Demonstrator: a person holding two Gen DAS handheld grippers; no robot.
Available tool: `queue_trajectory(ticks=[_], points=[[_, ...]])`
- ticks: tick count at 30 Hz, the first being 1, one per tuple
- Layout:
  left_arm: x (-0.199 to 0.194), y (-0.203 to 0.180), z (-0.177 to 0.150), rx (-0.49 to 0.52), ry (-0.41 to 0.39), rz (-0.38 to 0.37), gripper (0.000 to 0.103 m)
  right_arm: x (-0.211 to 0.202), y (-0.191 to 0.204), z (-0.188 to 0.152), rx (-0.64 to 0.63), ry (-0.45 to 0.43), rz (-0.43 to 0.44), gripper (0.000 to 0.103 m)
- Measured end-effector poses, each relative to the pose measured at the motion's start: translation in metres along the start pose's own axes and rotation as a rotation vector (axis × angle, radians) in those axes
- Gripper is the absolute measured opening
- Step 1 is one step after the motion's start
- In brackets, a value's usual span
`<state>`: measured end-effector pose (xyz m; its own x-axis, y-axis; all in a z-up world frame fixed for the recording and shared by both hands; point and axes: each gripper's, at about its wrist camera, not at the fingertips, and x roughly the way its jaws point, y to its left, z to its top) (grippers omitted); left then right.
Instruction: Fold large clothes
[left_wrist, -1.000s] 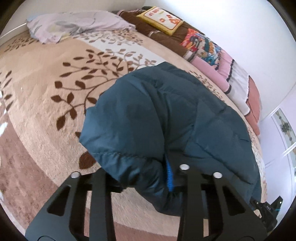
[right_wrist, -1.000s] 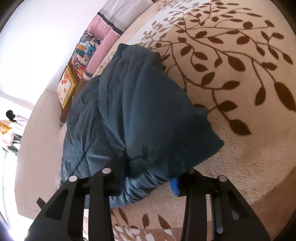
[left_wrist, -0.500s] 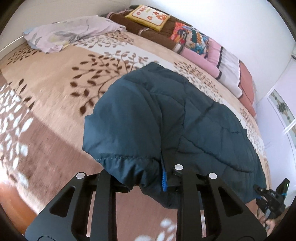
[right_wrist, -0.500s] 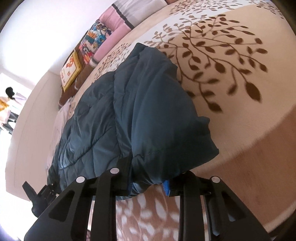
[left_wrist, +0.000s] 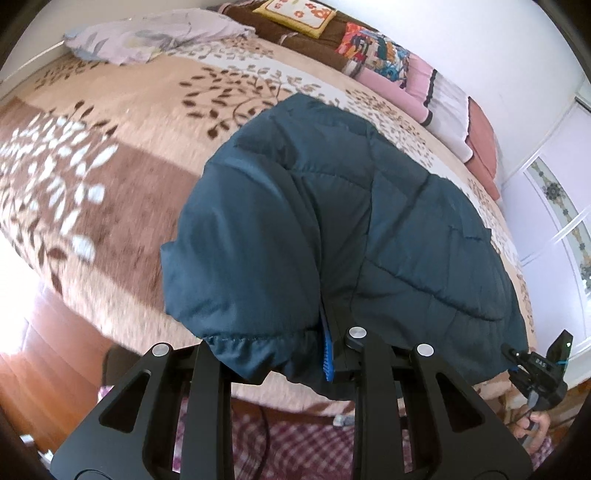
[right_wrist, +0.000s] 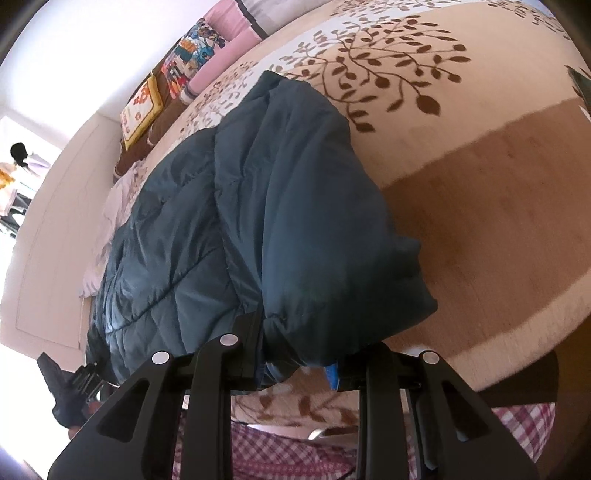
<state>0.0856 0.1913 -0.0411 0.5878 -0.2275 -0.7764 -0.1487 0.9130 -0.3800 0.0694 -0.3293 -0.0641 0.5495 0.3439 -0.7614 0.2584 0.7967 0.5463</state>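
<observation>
A dark teal quilted puffer jacket lies folded lengthwise on a bed and reaches the bed's near edge. My left gripper is shut on the jacket's near hem at one corner. My right gripper is shut on the jacket at the other corner of the same hem. Each gripper also shows at the edge of the other's view: the right one and the left one. The fabric bulges between the fingers and hides the pads.
The bed has a beige and brown leaf-patterned blanket. Folded blankets and pillows line the wall side. A lilac pillow lies at the far end. Wooden floor and a plaid cloth are below me.
Both grippers have pulled back toward the bed's near edge, dragging the jacket with them. The floor and plaid cloth have come into view.
</observation>
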Motion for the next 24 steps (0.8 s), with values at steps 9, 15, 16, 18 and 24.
queue_trajectory(ticks=[9, 15, 16, 18, 24], points=[[0.01, 0.014, -0.009, -0.043, 0.018, -0.008, 0.026, 0.006, -0.005, -0.023, -0.03, 0.016, -0.03, 0.027], [0.016, 0.02, -0.012, -0.06, 0.027, -0.016, 0.029, 0.013, -0.008, -0.028, -0.027, 0.031, -0.056, 0.031], [0.016, 0.02, -0.013, -0.061, 0.027, -0.016, 0.03, 0.013, -0.007, -0.029, -0.024, 0.033, -0.059, 0.033], [0.017, 0.02, -0.015, -0.063, 0.027, -0.015, 0.031, 0.015, -0.011, -0.031, -0.011, 0.039, -0.078, 0.042], [0.017, 0.025, -0.017, -0.094, 0.024, -0.015, 0.041, 0.011, -0.016, -0.029, 0.037, 0.049, -0.118, 0.062]])
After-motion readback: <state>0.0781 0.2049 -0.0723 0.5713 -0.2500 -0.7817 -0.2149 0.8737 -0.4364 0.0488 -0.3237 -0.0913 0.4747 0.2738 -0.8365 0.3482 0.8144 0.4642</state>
